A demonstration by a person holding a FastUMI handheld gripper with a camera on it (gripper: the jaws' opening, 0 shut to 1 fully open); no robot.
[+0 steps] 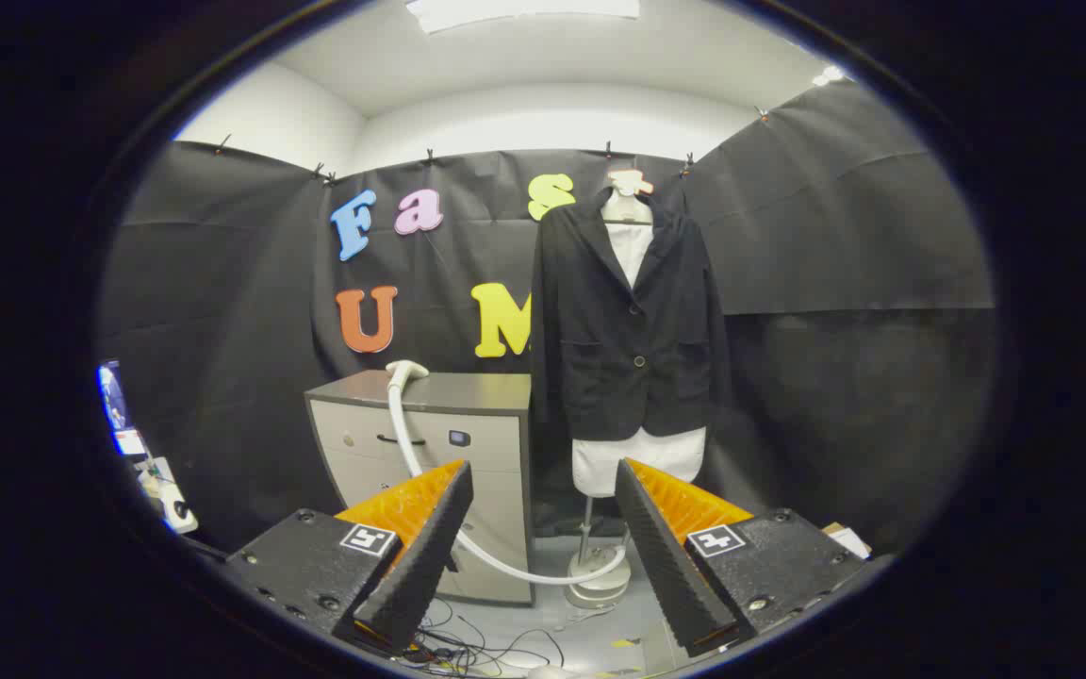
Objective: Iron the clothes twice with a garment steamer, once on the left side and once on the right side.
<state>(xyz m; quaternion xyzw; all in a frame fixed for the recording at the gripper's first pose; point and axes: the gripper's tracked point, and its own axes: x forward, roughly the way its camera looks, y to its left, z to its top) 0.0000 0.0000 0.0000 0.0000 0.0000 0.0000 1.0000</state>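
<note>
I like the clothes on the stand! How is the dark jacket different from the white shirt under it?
The jacket is black and worn outside; the white shirt sits underneath, peeking out at collar and hem. The jacket shows buttons and pockets; the shirt's visible parts look plain. Both hang on one stand. The tool is open, holding nothing.

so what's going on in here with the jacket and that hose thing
Nothing is being handled yet. The hand-held gripper is open and empty, its fingers spread and pointing across the booth. Beyond them a dark jacket over a white shirt hangs on a mannequin stand. The garment steamer head rests on top of the grey cabinet beside it, its white hose looping down to the floor. Ironing has not begun.
</note>
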